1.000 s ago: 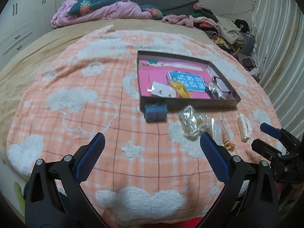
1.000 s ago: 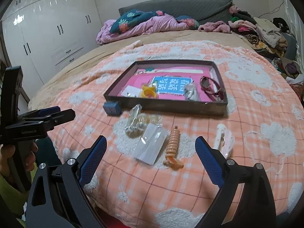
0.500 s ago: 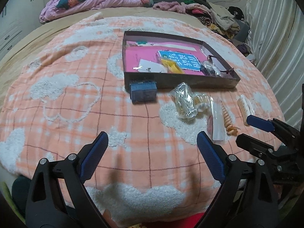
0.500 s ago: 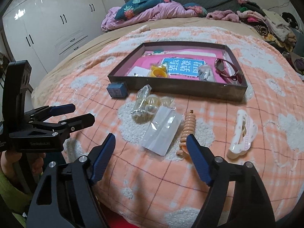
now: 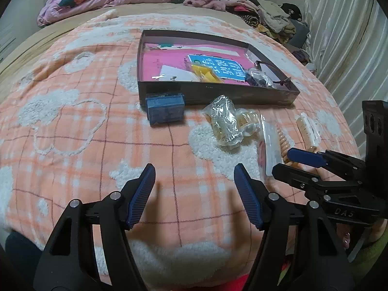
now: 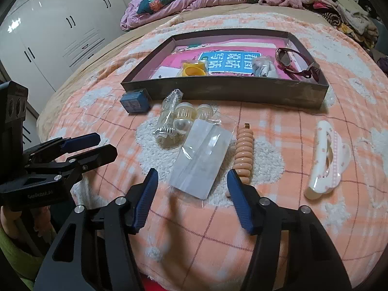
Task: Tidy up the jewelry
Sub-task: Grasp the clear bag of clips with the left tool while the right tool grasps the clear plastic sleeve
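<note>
**Now closing in on the loose pieces in front of the tray**

Hovering low over the orange plaid blanket (image 6: 303, 230), both tools. Left gripper (image 5: 195, 189) and right gripper (image 6: 192, 189) each with jaws just narrowing, about half apart, nothing between the pads. Judged step: picking the first loose piece. Best lined up squarely over the clear flat packet (image 6: 201, 160) just ahead of the right gripper, pinching an edge rather than the slippery face, and keeping clear of the peach spiral hair tie (image 6: 243, 155) lying just beside it on the right.

Further right, well apart, a white hair claw (image 6: 326, 160). Beyond the packet, a crinkled clear bag of small pieces (image 6: 179, 118); to its left, touching the tray's near wall, a small blue box (image 5: 166, 110).

Far side: shallow dark tray (image 6: 225, 89), already holding a yellow item (image 6: 194, 69), a blue printed card (image 6: 230, 59), a small clear bag (image 6: 263, 66) and glasses (image 6: 291, 59) at the right end.
</note>
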